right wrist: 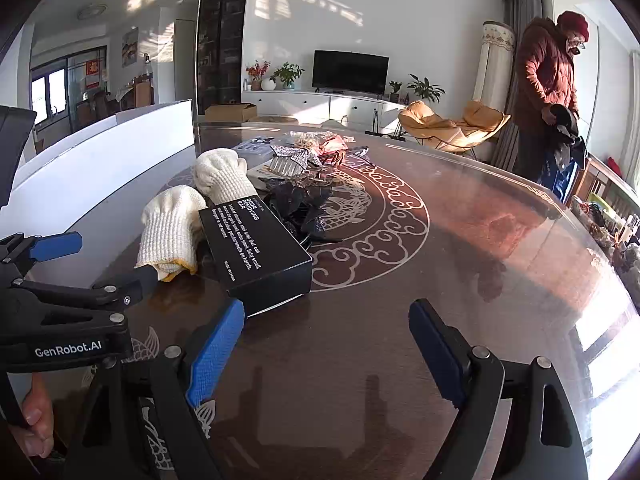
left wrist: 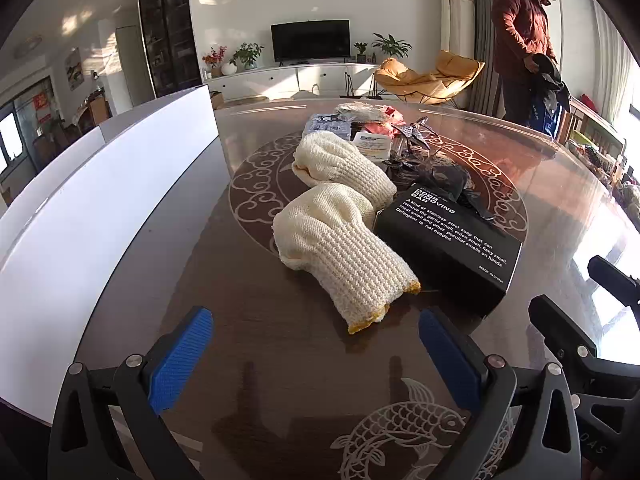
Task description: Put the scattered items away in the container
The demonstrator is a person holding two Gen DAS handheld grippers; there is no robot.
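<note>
Both grippers, left (left wrist: 316,354) and right (right wrist: 326,356), hang wide open and empty over the table (right wrist: 460,264). Beyond lie two gloves (left wrist: 340,256), touching a black box (left wrist: 448,248); clutter (left wrist: 404,140) sits further back, white container (left wrist: 100,184) leftward.

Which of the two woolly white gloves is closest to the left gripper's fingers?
The glove with the yellow-edged cuff, lying right ahead of the open left gripper. The other glove sits farther back, behind it, beside the black box.
</note>
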